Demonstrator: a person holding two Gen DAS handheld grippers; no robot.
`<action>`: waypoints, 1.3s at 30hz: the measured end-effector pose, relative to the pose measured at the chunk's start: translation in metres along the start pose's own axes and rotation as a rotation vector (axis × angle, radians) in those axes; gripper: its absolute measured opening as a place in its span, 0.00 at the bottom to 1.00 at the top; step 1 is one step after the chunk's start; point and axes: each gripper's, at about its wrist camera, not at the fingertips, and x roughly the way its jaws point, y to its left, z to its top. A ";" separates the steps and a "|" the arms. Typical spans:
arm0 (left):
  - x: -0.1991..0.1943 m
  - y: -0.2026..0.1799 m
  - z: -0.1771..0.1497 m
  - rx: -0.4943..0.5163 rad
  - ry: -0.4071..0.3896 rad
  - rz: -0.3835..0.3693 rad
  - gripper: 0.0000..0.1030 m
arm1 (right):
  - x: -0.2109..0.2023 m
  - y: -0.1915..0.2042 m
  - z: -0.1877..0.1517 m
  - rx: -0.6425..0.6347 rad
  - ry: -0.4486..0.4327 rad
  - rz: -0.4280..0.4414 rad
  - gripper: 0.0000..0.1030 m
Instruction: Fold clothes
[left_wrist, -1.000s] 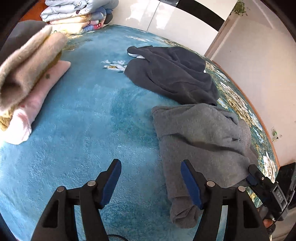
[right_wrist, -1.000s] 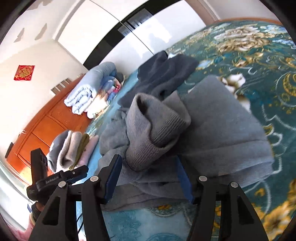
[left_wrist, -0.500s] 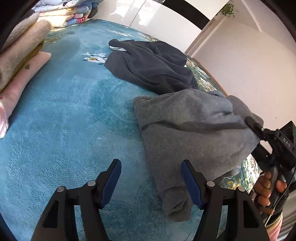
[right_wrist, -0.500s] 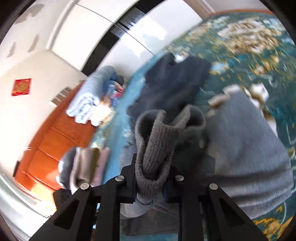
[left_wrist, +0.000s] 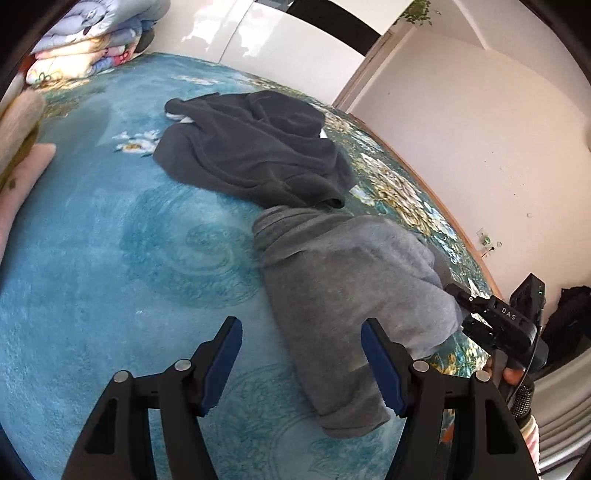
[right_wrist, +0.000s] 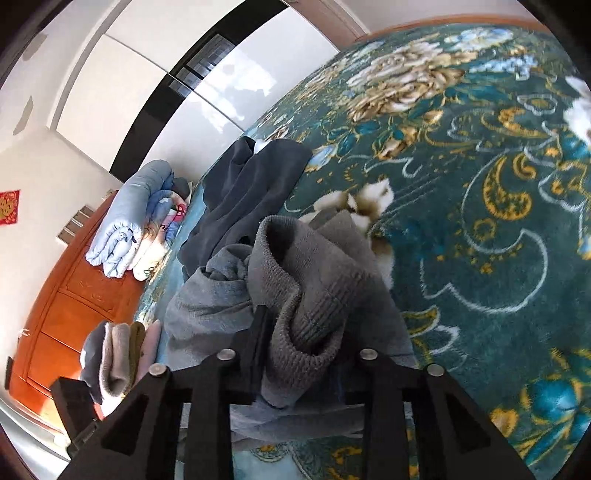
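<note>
A light grey sweater (left_wrist: 343, 291) lies on the blue patterned bedspread (left_wrist: 122, 258), one sleeve stretched toward me. My left gripper (left_wrist: 301, 363) is open and empty, hovering just above the sweater's near edge. My right gripper (right_wrist: 295, 369) is shut on the sweater's ribbed hem (right_wrist: 314, 295) and holds it bunched up off the bed; it shows at the right of the left wrist view (left_wrist: 495, 321). A dark grey garment (left_wrist: 255, 151) lies crumpled beyond the sweater.
Folded clothes (right_wrist: 118, 354) are stacked at the left by the wooden headboard (right_wrist: 66, 306). Rolled quilts (left_wrist: 88, 40) are piled at the far corner. A white wall (left_wrist: 461, 129) runs along the bed's right edge.
My right gripper closed on the grey sweater's ribbed hem and lifted it, pulling the fabric off the floral part of the bed. My left gripper stayed open and swung right.
</note>
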 end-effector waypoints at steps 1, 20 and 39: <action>0.002 -0.007 0.004 0.020 -0.005 -0.003 0.69 | -0.008 0.006 0.003 -0.036 -0.027 -0.045 0.39; 0.037 -0.020 0.007 0.021 0.069 -0.103 0.69 | 0.009 0.010 0.000 -0.136 0.000 0.062 0.51; 0.103 0.035 0.014 -0.311 0.180 -0.204 0.72 | 0.076 -0.052 0.036 0.035 0.174 0.158 0.75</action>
